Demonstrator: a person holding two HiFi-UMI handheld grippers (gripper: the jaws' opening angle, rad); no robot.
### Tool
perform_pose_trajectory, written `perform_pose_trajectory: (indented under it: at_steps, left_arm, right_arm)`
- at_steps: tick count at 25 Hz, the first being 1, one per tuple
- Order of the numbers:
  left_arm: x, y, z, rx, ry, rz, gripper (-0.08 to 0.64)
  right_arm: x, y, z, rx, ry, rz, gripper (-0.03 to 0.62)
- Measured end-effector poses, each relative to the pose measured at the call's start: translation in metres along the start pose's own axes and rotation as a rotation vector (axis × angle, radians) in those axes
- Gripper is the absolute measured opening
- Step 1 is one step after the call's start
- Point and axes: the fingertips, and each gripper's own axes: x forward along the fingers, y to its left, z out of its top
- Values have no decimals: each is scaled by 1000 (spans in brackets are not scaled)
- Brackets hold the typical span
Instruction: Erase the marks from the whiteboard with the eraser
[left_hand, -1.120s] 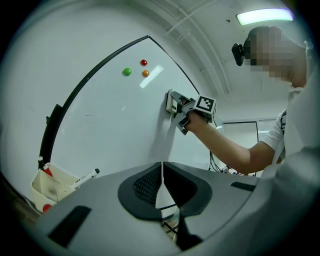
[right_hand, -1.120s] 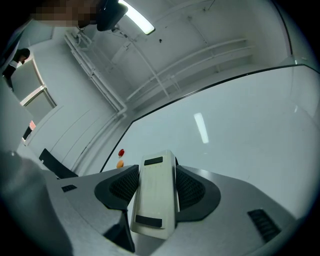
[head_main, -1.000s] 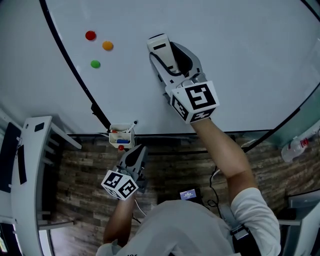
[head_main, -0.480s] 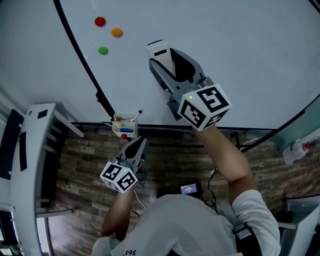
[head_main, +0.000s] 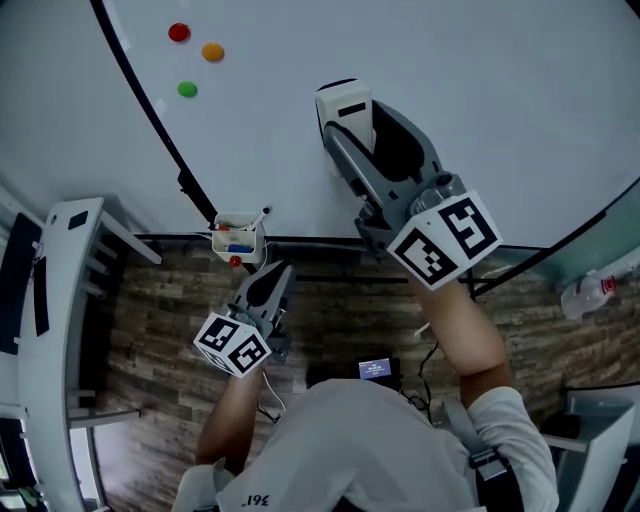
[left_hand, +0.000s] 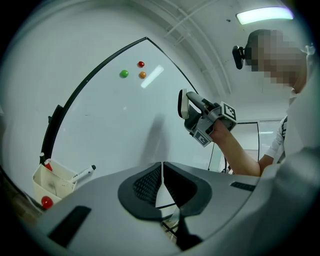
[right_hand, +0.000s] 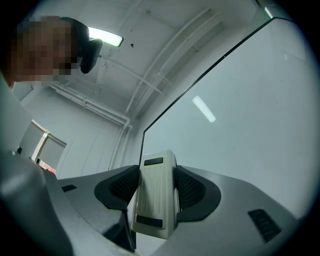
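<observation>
Eraser: a cream-white eraser (right_hand: 155, 197), ribbed along its back, with a dark rectangular patch at each end. One end pokes out past the jaw tips.
Eraser's place: up at the whiteboard (head_main: 480, 90), about mid-board and above the lower frame. From the head view it sits right against the pale surface, though actual contact is hard to call.
Right gripper: the right gripper (head_main: 345, 130) is clamped on the eraser, one dark pad on each long side, arm stretched out to the board.
Left gripper: the left gripper (head_main: 272, 280) hangs low and near the person, below the board's lower edge. Its jaws are pressed together with nothing between them.
Holder: a small white holder (head_main: 238, 240) is fixed at the board's lower frame, left of the eraser and well apart from it. A black-capped marker (left_hand: 85, 173) sticks out of it, something blue lies inside, and a red round piece (head_main: 235, 261) sits at its near edge.
Magnets: three round magnets sit far left on the board, red (head_main: 179, 32), orange (head_main: 212, 51) and green (head_main: 187, 89), in a loose cluster.
Surface: the board is pale with a thin black frame, and a streak of lamp glare shows on it.
Room: a wood-plank floor (head_main: 160, 400) runs below, with a white stand (head_main: 60, 330) at the left and a clear bottle (head_main: 590, 295) at the right. A small lit screen (head_main: 375, 368) glows near the person, and a strip lamp (left_hand: 263, 15) is on overhead.
</observation>
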Motion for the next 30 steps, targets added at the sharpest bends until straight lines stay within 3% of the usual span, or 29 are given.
perform_pose_trajectory:
  at_steps: [16,22,30]
  left_arm:
    - [38,-52,-9,-21,3,-52,9]
    - [60,-96,-32,-36,9,-58,9]
    - [81,-118,-61,-77,25,-51,9]
  right_arm:
    - [-127,-74,12,19,41,-175,250]
    - [-197,-107,13,47,73,-231,250]
    - [-249,-135,-8,111,124,-282,250]
